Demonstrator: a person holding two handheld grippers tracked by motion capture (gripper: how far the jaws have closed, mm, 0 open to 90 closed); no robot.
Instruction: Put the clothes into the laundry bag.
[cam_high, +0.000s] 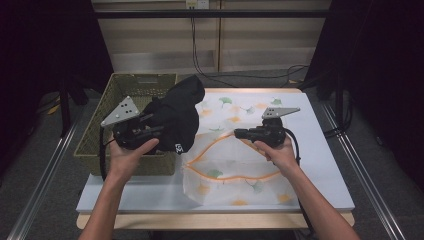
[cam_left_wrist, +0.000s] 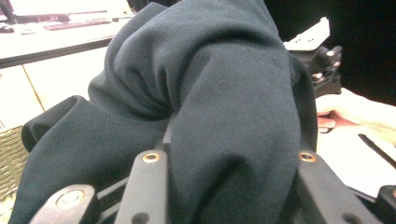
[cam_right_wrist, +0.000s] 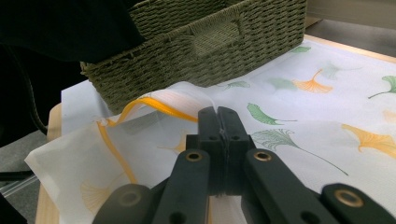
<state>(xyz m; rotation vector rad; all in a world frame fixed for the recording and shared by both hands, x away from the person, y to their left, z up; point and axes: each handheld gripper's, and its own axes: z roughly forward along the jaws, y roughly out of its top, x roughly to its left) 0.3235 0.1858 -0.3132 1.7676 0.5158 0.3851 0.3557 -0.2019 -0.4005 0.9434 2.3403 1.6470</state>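
Observation:
A black garment (cam_high: 177, 117) (cam_left_wrist: 210, 93) hangs bunched over the near right corner of the woven basket (cam_high: 100, 135) and the bag's left edge. My left gripper (cam_high: 159, 126) (cam_left_wrist: 229, 158) is shut on it, and the cloth covers the jaw tips. A sheer white bag (cam_high: 235, 165) (cam_right_wrist: 303, 121) printed with ginkgo leaves lies on the table. Its orange-trimmed mouth (cam_high: 220, 142) (cam_right_wrist: 159, 106) faces left, toward the garment. My right gripper (cam_high: 236, 133) (cam_right_wrist: 217, 116) is shut on the upper lip of that trim and lifts it, so the mouth gapes.
The olive basket (cam_right_wrist: 210, 42) stands at the table's left, touching the bag's left side. A white board (cam_high: 320, 150) covers the wooden table top. Cables trail on the floor behind, and metal rails run along both sides of the table.

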